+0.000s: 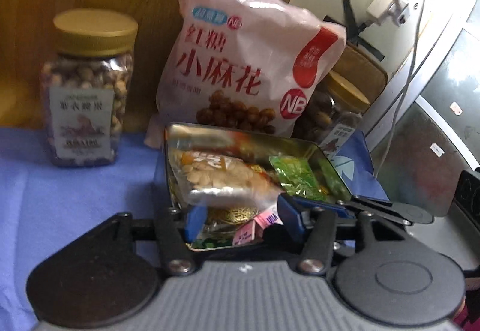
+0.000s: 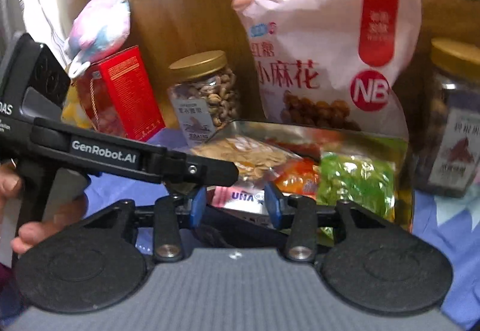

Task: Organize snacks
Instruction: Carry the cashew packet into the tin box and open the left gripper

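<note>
With both your left gripper (image 1: 237, 218) and right gripper (image 2: 235, 206) parted and empty over the tin (image 1: 327, 155), take the seed packet (image 1: 222, 173) inside it by its stiff crimped edge, since it's likely light, soft and slippery.

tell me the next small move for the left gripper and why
Probably draw the left gripper back from the tin. Its jaws stand open with nothing pinched, the seed packet already lies among the tin's snacks, and the right gripper hovers close by.
</note>
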Available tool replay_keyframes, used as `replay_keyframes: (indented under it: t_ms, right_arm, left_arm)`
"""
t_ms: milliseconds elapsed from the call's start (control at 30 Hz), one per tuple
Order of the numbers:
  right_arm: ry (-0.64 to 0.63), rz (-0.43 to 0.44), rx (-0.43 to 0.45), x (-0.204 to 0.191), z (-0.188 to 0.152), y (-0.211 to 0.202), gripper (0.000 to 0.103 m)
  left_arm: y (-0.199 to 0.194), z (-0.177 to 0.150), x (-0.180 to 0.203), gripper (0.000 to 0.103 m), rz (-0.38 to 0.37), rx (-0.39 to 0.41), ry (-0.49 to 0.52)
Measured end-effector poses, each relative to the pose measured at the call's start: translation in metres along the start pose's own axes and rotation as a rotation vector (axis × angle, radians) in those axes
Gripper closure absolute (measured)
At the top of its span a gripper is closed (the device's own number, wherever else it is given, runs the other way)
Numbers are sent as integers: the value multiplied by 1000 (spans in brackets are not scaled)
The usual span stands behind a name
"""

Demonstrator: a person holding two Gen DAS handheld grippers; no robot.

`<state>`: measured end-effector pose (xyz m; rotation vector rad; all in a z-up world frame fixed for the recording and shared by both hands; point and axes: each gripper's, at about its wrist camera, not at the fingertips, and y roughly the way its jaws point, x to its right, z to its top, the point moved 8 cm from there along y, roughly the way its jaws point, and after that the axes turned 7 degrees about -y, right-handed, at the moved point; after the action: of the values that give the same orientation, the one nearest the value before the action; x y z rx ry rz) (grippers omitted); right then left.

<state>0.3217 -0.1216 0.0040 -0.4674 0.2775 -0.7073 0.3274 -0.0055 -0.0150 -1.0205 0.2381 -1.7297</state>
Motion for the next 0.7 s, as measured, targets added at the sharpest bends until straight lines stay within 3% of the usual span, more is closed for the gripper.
replay_keyframes:
  t_ms: [167, 367, 600, 700]
  right_arm:
    - [88, -54, 70, 13, 1, -10, 57]
    - [200, -55, 146, 19, 3, -41, 57]
    - [296, -36, 199, 6, -20, -80, 55]
    - [352, -16, 216, -2, -37, -95, 54]
  left_arm:
    - [-18, 7, -2, 47, 55, 66, 16]
    - [-43, 1, 4, 47, 98, 106, 48]
    - [-78, -13, 19, 47, 92, 155, 65]
    - [-86, -20, 22, 47, 124, 157, 69]
